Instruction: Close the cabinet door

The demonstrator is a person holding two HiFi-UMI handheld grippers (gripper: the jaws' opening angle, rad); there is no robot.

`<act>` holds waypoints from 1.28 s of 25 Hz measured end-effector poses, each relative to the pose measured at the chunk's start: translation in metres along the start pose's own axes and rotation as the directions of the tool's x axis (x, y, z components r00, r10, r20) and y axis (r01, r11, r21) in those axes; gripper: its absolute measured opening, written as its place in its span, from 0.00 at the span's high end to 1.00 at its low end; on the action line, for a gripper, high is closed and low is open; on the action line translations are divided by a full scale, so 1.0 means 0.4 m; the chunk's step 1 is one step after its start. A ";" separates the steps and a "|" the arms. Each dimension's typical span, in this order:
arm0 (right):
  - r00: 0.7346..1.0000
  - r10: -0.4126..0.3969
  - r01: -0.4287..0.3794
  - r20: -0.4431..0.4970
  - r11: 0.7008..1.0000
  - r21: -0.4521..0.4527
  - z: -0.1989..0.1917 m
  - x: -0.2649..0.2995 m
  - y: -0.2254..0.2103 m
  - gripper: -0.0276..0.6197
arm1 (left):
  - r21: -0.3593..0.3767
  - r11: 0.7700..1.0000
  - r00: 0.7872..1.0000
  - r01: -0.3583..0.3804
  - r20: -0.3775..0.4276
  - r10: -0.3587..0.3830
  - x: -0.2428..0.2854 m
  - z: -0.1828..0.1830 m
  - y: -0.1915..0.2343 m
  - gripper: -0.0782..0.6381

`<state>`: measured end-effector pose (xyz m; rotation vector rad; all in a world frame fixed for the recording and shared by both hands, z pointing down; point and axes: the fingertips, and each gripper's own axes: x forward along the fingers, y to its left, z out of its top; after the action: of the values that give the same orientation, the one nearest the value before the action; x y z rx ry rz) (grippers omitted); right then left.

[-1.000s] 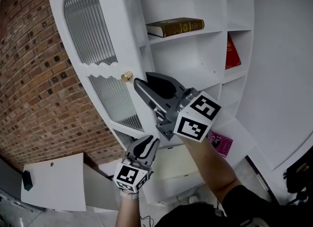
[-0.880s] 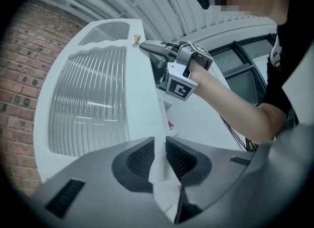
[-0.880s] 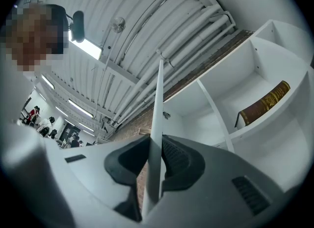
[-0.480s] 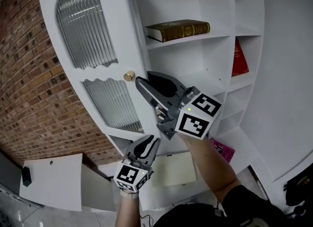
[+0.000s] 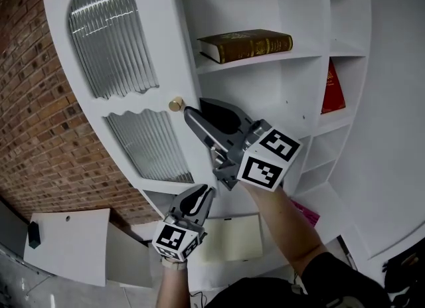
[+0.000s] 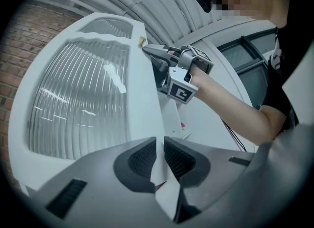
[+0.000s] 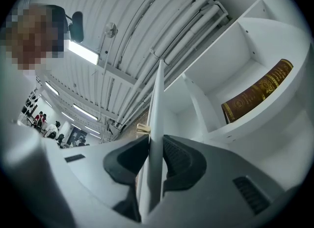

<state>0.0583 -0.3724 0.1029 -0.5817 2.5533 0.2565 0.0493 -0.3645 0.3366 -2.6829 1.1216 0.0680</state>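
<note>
The white cabinet door (image 5: 99, 8) has two ribbed glass panes and a brass knob (image 5: 174, 104), and stands ajar in front of the shelves. My right gripper (image 5: 190, 114) straddles the door's free edge just below the knob. In the right gripper view the edge (image 7: 155, 124) fills the gap between the pads while the jaws are opening. My left gripper (image 5: 201, 194) sits lower, at the door's bottom corner. Its jaws are closing, and the pads (image 6: 140, 159) press on the door's edge (image 6: 158, 165). The left gripper view also shows the right gripper (image 6: 149, 51) higher up the same edge.
A brown book (image 5: 246, 44) lies on an upper shelf and a red book (image 5: 332, 87) stands in the right bay. A pink item (image 5: 307, 212) lies lower down. A brick wall (image 5: 33, 121) is left of the cabinet, with a white block (image 5: 66, 247) below it.
Both grippers have moved sideways along with the door's edge. The door's front now shows broader in the head view, and the shelves with the books have slid to the right.
</note>
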 end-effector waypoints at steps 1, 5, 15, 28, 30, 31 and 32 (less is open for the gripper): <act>1.000 0.002 -0.002 -0.002 1.000 -0.002 -0.002 0.000 -0.009 0.81 | 0.000 1.000 1.000 -0.004 -0.001 0.004 0.008 -0.003 0.005 0.81; 1.000 0.006 -0.006 -0.011 1.000 -0.013 -0.015 0.000 -0.044 0.81 | 0.000 1.000 1.000 -0.021 0.001 0.021 0.037 -0.017 0.029 0.83; 0.999 0.008 -0.009 -0.039 1.000 -0.024 -0.056 -0.005 -0.119 0.80 | -0.018 0.999 0.998 -0.049 0.025 0.050 0.095 -0.028 0.078 0.86; 0.998 -0.030 0.030 -0.059 0.999 -0.016 -0.107 0.006 -0.214 0.73 | -0.037 0.999 1.000 -0.014 0.027 0.015 0.178 -0.050 0.117 0.88; 0.997 -0.037 0.036 -0.062 0.999 -0.012 -0.115 0.010 -0.227 0.73 | -0.040 0.999 0.999 -0.013 0.029 0.015 0.186 -0.054 0.127 0.88; 0.997 -0.040 0.040 -0.063 0.999 -0.011 -0.118 0.012 -0.232 0.73 | -0.040 0.999 0.999 -0.014 0.030 0.016 0.189 -0.056 0.132 0.88; 0.997 -0.044 0.043 -0.064 0.999 -0.011 -0.121 0.015 -0.237 0.73 | -0.040 0.999 0.999 -0.016 0.030 0.017 0.192 -0.057 0.137 0.88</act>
<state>0.0751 -0.4726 0.1349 -0.6586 2.5988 0.2386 0.0637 -0.4604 0.3380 -2.6975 1.1457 0.1342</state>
